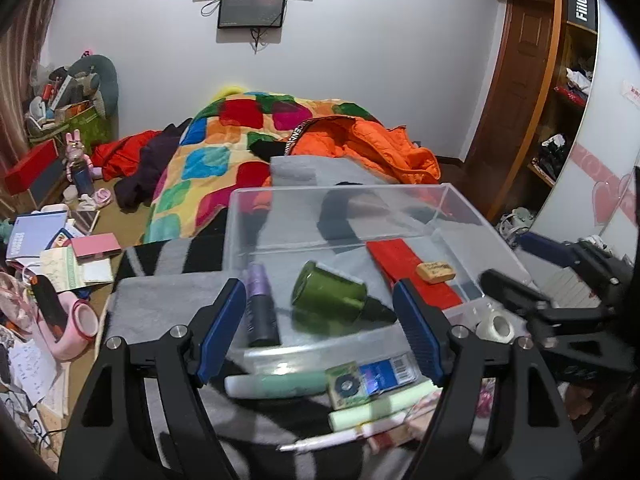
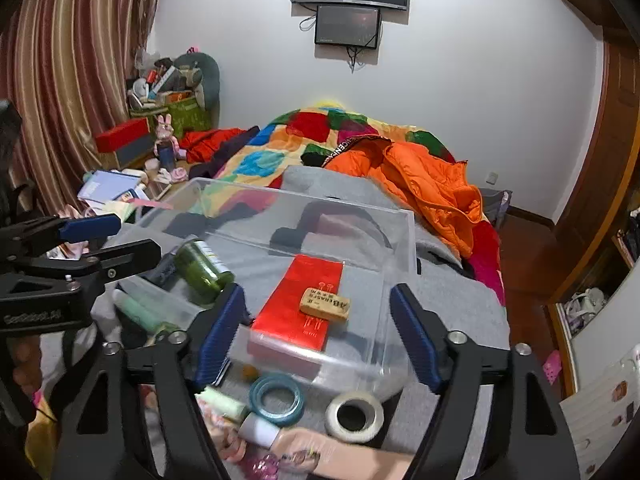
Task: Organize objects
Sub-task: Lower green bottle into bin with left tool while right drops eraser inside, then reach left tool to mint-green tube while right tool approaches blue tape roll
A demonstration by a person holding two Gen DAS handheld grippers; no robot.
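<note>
Now both tools hang released: the white tape roll (image 2: 354,416) lies low centre, just under the right tool (image 2: 320,336); the left tool (image 1: 320,328) faces the bin (image 1: 460,196).

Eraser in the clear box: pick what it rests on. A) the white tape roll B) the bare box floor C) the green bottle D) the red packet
D: the eraser lies flat on top of the red packet inside the clear box, apart from the green bottle, while the white tape roll sits outside the box on the grey cloth.
</note>
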